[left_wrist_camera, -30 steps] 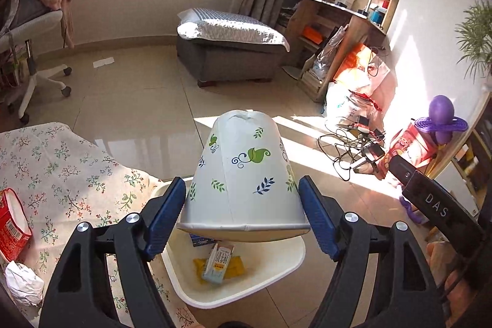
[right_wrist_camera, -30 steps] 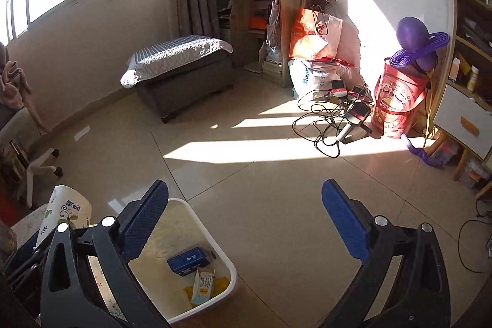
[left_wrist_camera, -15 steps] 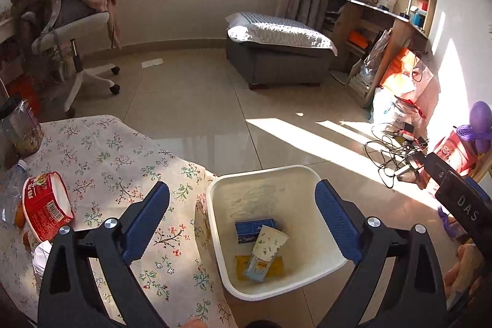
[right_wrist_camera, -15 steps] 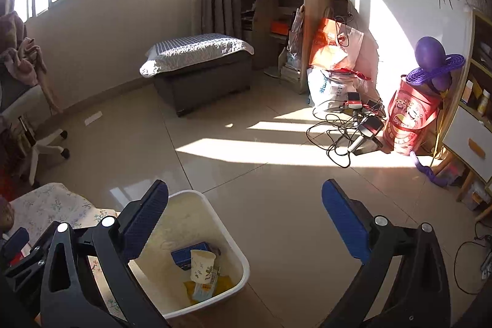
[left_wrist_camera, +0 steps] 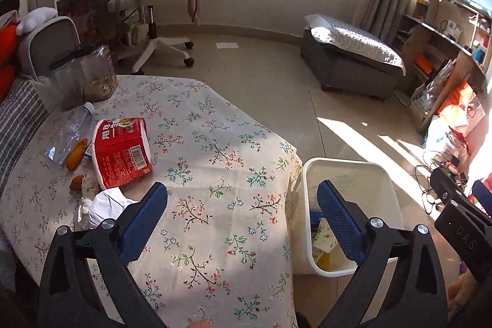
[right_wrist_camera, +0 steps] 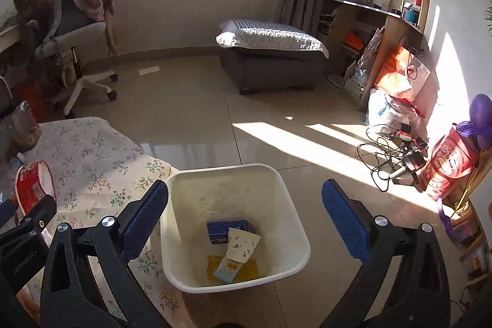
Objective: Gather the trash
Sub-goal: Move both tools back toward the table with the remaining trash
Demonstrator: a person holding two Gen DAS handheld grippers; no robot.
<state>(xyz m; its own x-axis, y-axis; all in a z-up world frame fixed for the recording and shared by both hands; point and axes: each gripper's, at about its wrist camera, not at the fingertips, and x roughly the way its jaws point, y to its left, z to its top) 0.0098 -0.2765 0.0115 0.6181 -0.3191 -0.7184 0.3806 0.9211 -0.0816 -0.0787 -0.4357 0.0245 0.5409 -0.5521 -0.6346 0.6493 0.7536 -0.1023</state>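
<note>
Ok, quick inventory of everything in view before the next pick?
waste bin: 1, cream, floor beside table
paper cup: 1, white with leaf print, in bin
blue box: 1, in bin
noodle tub: 1, red, on its side on table
crumpled paper: 1, white, near table edge
plastic bottle: 1, clear, lying on table
jars: 2, clear, table's far corner
left gripper: jaws opening, empty
right gripper: jaws wide, empty
</note>
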